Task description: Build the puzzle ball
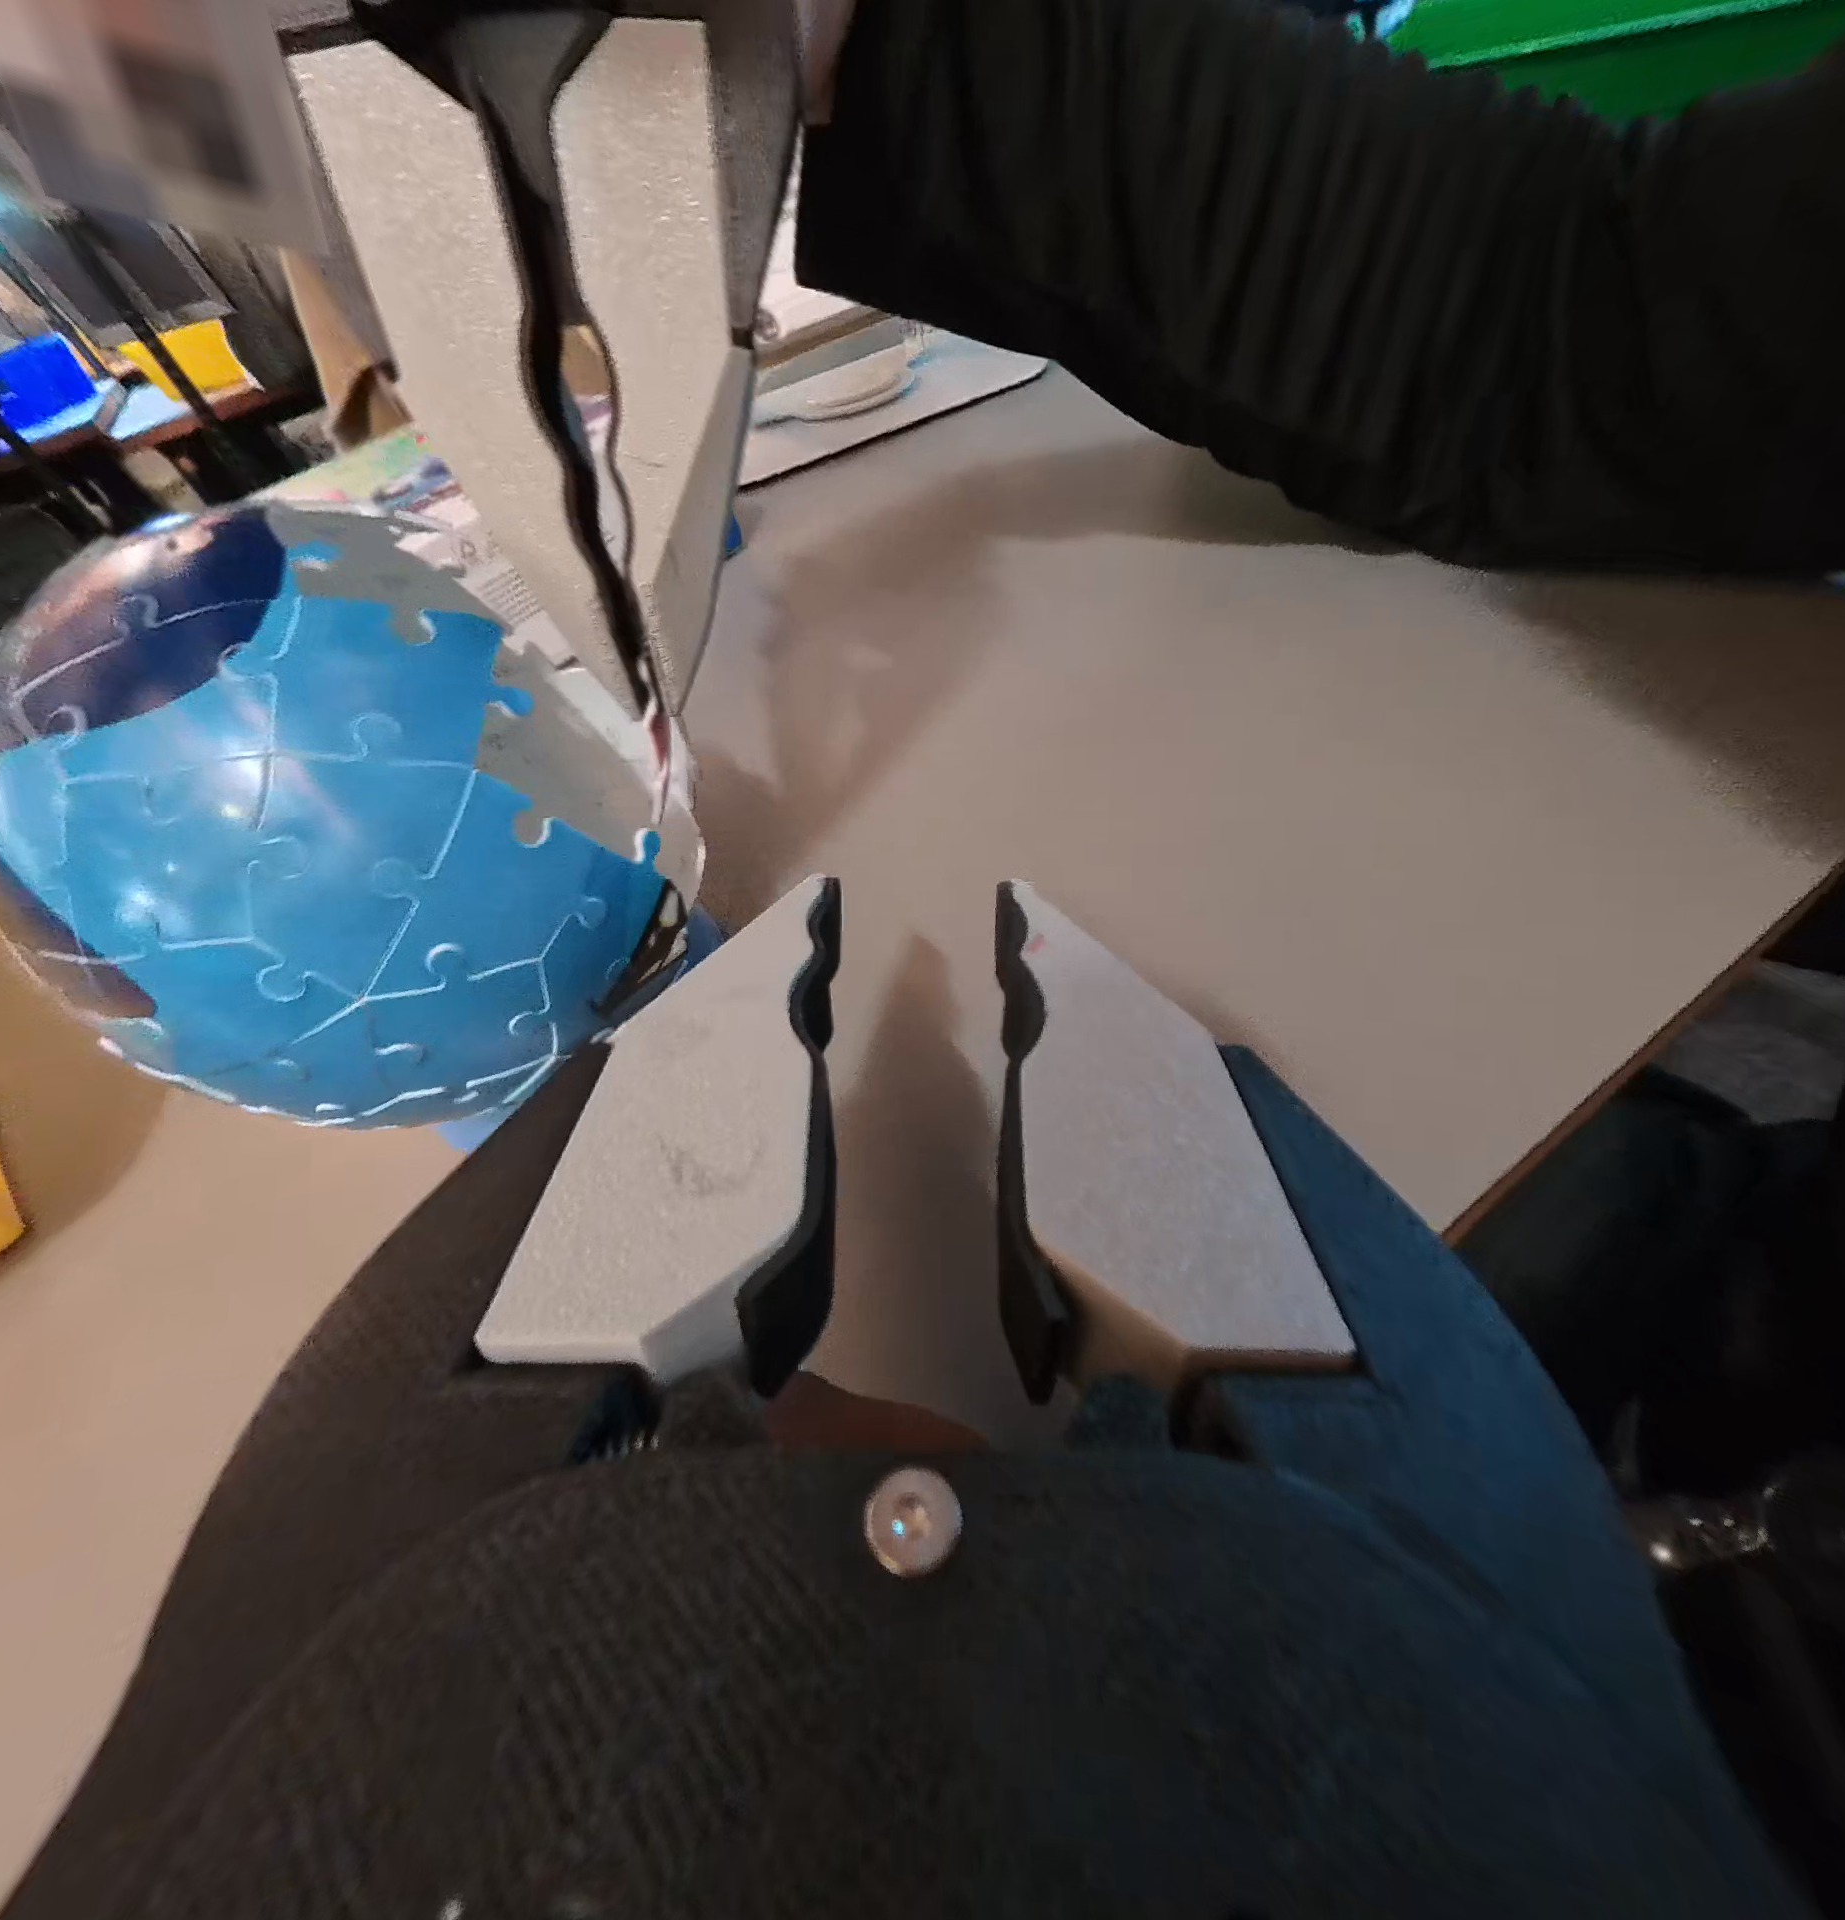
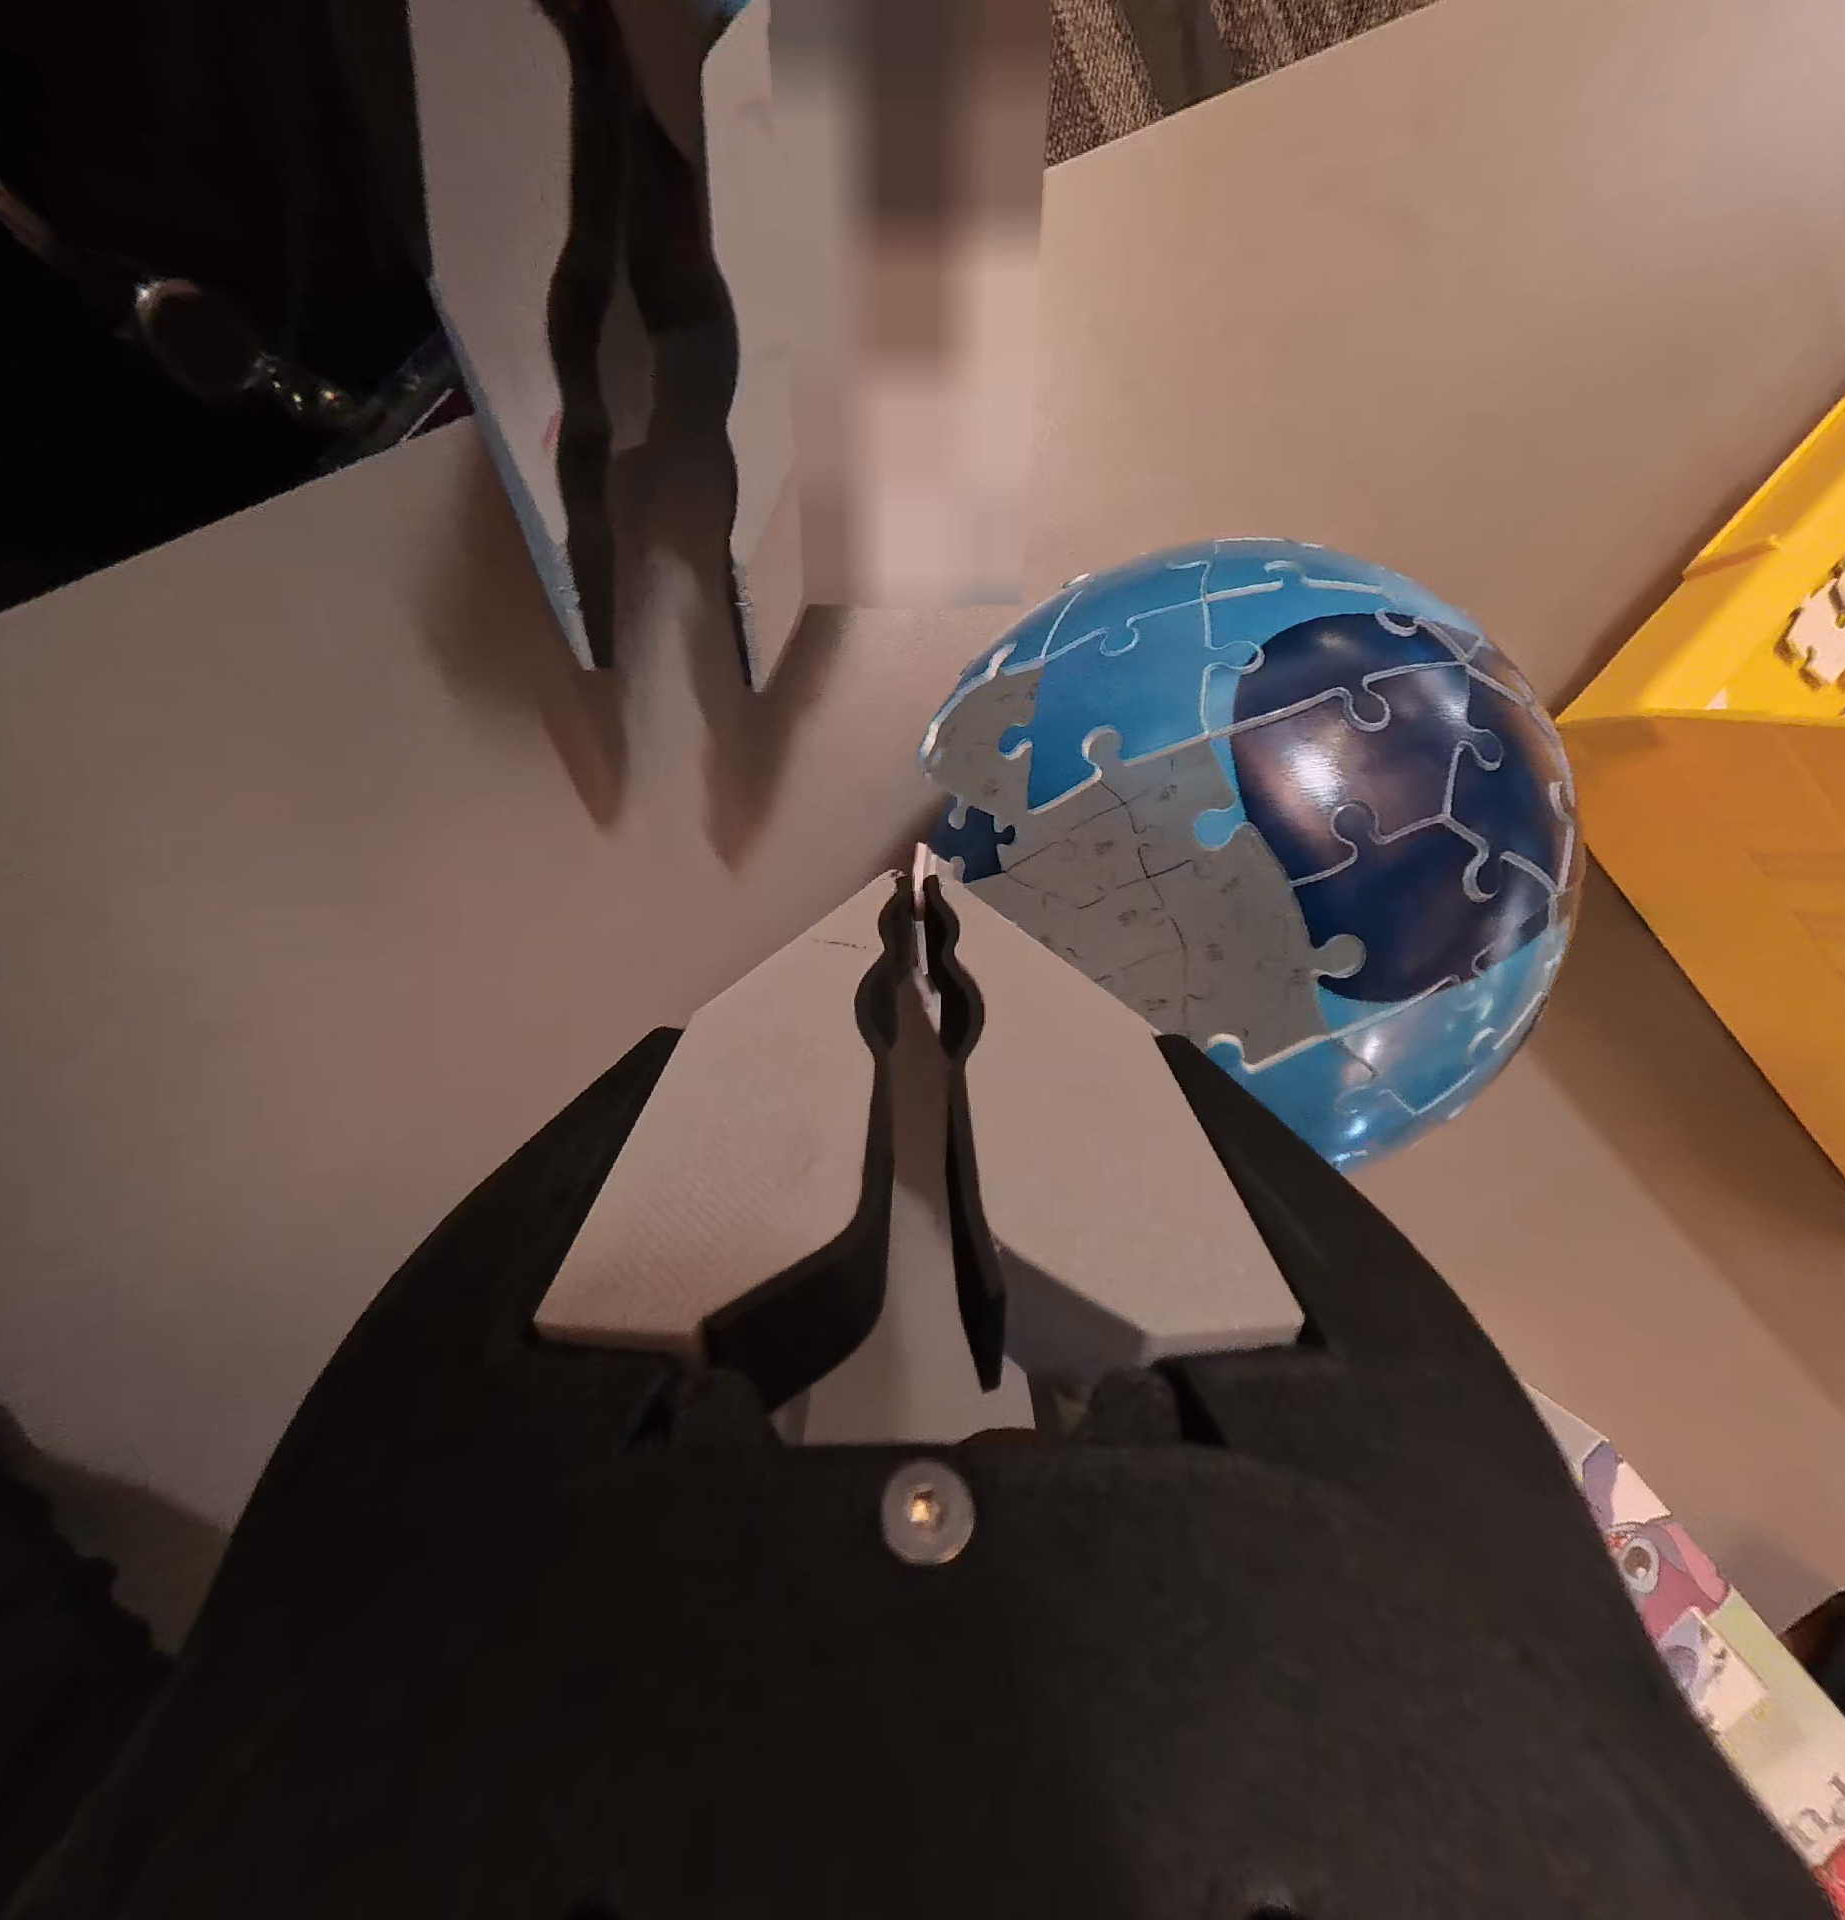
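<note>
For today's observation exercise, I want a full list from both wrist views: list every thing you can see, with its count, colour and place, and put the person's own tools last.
Puzzle ball: one, light and dark blue with grey inner sides showing through a gap, unfinished, on the table.
Puzzle piece: one, thin and pale, pinched at the right gripper's tips beside the ball's open edge.
Table: one, beige, under everything.
Yellow bin: one, beside the ball, holding loose pale pieces.
Printed box: one, multicoloured, at the table's edge in the right wrist view.
Dishes: white, far end of the table, blurred, number unclear.
Left gripper: one, white fingers with black pads, open, empty, over the table.
Right gripper: one, same build, shut on the piece.
</note>
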